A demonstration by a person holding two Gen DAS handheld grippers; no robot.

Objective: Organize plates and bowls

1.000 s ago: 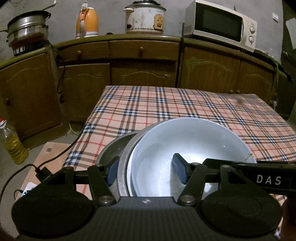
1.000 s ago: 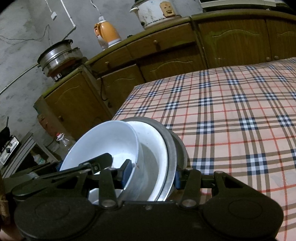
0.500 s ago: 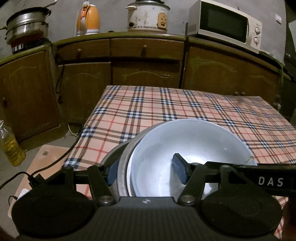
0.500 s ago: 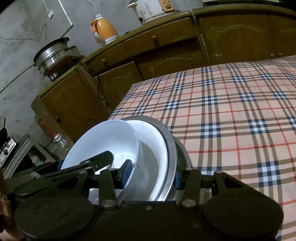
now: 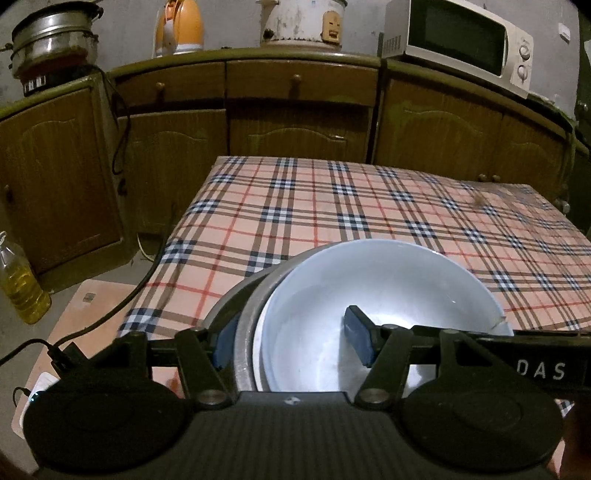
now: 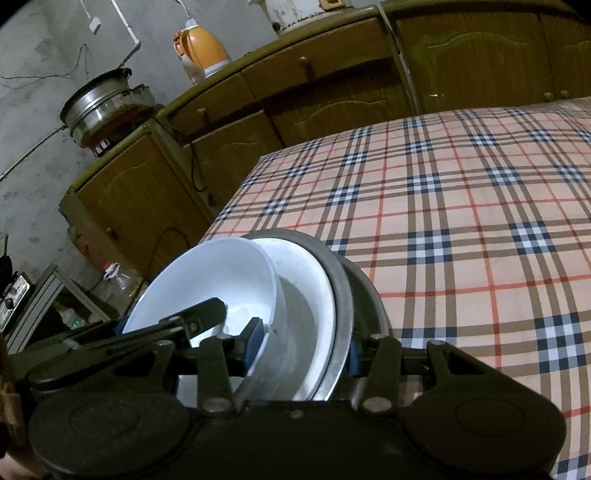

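A white bowl (image 5: pixel 369 288) (image 6: pixel 221 273) sits nested in a white dish (image 6: pixel 306 295) and two grey metal dishes (image 5: pixel 247 314) (image 6: pixel 334 273). The stack hangs tilted above the near left corner of the plaid-covered table (image 5: pixel 332 206) (image 6: pixel 461 221). My left gripper (image 5: pixel 291 341) is shut on the stack's left side, one pad inside the bowl and one outside the metal rim. My right gripper (image 6: pixel 303 349) is shut on the opposite side in the same way. Its arm (image 5: pixel 535 369) shows in the left wrist view. The stack's underside is hidden.
Brown cabinets (image 5: pixel 295 122) run behind the table, carrying a microwave (image 5: pixel 458 44), a rice cooker (image 5: pixel 303 22), an orange kettle (image 6: pixel 203 55) and a steel pot (image 6: pixel 103 99). An oil bottle (image 5: pixel 22 288) and a black cable (image 5: pixel 110 314) lie on the floor at the left.
Both grippers have carried the stack forward and a little lower toward the table. The grips and the stack's tilt are unchanged.
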